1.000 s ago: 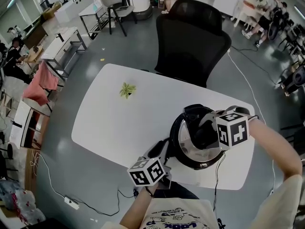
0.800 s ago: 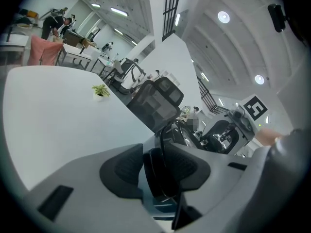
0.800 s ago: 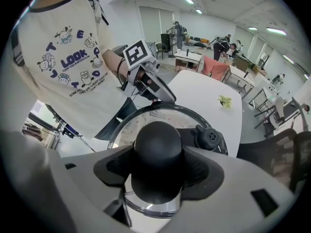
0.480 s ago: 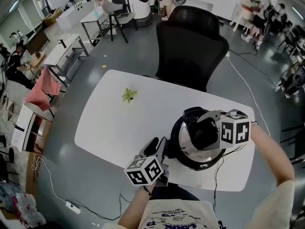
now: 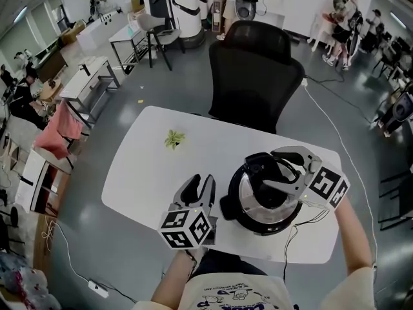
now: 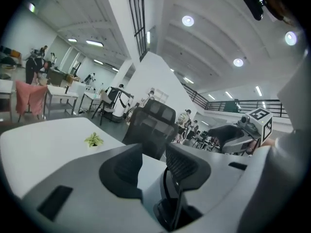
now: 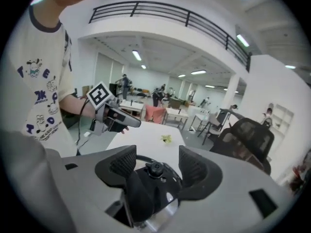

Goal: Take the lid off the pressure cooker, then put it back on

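Right now your right claw (image 7: 156, 153) stands well open, its jaws having just drawn in a little, and the pads press on nothing. Just below and ahead of it, in line with the gap, lies the long black plastic handle (image 7: 141, 193) of the round, shiny steel lid (image 5: 248, 199), with a small black knob (image 7: 155, 169) at its far part. The handle's long axis runs away from you along the way the claw points. So the jaws stand one to each side of its width, above it and clear of it.

The lid sits closed on the squat black pressure cooker (image 5: 258, 230), which stands on the white tabletop (image 5: 148, 166). That fits a lid waiting to come off as well as one already set back on, and the views do not tell which.

Beyond the cooker from that claw, your left claw (image 5: 200, 179) hangs beside the pot's wall, near it but apart, with its jaws partly open and empty. Of your two hands, the right is the nearer to the handle.
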A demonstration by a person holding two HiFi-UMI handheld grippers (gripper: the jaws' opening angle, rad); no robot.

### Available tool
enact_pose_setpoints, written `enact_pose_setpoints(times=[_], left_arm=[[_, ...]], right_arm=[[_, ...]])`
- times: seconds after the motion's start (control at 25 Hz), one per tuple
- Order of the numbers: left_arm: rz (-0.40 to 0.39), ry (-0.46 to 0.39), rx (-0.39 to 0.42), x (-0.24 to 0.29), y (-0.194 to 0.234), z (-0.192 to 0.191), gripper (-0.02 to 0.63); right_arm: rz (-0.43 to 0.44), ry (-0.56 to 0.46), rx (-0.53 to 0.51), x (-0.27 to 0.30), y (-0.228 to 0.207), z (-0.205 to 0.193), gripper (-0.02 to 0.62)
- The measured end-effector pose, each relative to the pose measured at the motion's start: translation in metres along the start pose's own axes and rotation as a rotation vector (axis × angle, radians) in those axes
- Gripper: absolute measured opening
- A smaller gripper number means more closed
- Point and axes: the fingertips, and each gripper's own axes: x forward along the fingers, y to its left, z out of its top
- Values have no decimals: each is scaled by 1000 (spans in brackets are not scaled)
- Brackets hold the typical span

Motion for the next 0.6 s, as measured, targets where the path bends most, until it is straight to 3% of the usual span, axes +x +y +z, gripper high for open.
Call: enact_pose_setpoints(times=[0.28, 0.6], left_arm=[[-11, -105, 141, 0, -14, 50, 145], [-40, -193, 274, -5, -39, 88, 82]], right_arm=[[-371, -233, 137, -40, -39, 25, 134], [-656, -381, 280, -77, -49, 33, 43]])
